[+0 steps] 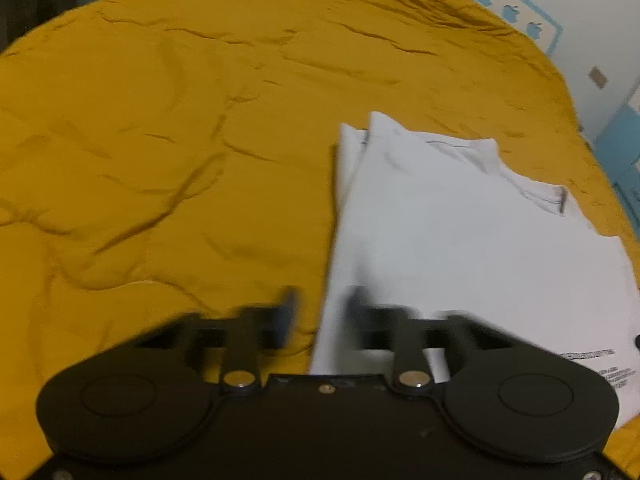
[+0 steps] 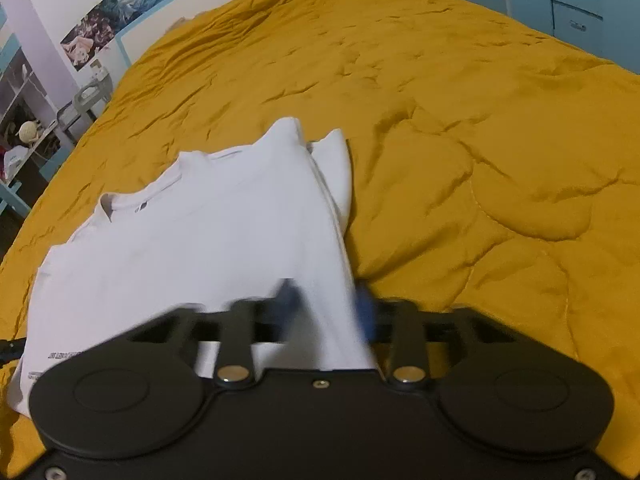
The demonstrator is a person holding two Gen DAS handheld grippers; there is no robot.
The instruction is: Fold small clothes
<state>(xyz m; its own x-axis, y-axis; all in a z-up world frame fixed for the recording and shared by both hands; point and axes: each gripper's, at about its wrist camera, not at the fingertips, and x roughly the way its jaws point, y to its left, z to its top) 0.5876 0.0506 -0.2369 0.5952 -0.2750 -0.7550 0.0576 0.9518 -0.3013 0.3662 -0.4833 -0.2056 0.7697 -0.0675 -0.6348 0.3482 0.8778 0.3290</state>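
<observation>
white T-shirt lain on mustard bedspread, sides seemingly folded in | left gripper and right gripper blurred, each straddling a hem edge, pinch unconfirmed | crosswise fold judged outstanding

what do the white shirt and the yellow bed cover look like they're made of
White shirt: looks like thin matte cotton knit; it drapes softly and has a ribbed collar. Yellow bed cover: seems a padded, quilted matte fabric, puffy with stitched creases; the fibre can't be told.

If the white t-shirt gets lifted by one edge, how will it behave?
The white t-shirt is probably floppy: its folded layers drape softly on the yellow bedspread. It likely sags and unfolds. It looks thin, so probably light.
</observation>
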